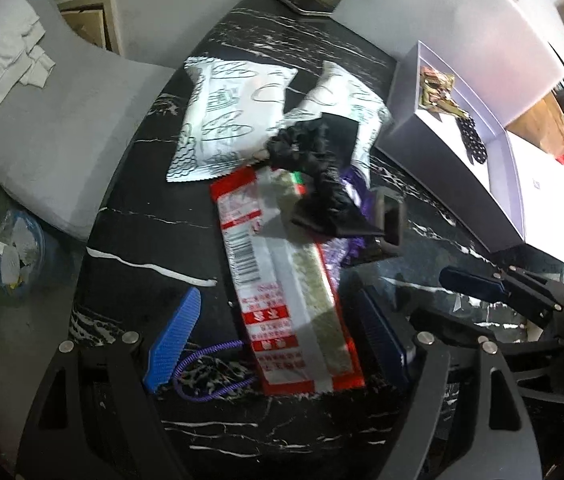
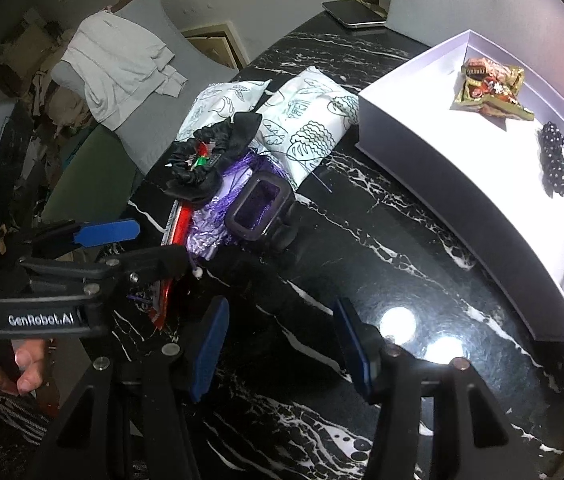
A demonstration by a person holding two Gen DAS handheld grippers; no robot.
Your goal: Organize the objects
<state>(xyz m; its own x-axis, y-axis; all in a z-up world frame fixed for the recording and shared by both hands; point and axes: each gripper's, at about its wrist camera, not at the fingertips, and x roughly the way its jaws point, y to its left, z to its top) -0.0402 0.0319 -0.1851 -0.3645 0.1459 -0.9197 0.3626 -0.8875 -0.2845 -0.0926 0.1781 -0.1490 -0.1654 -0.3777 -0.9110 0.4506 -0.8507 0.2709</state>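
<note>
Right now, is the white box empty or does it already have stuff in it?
Not empty. The white box holds a pile of snack packets near its far corner and a black polka-dot scrunchie beside them; the rest of its floor is bare.

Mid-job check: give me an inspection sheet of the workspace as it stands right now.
Surface: black marbled table, glossy, with lamp glare.
Job's things: white box holds a snack packet and a dotted scrunchie. Still in a pile on the table: red wrapper, black scrunchie, purple bag, dark square case, two white pouches.
Clutter: tablet at the table's far end.
Grippers: left gripper open, straddling the red wrapper; right gripper open over bare table.
Cables: purple cord beside the wrapper.
Surroundings: grey chair draped with white cloth.
</note>
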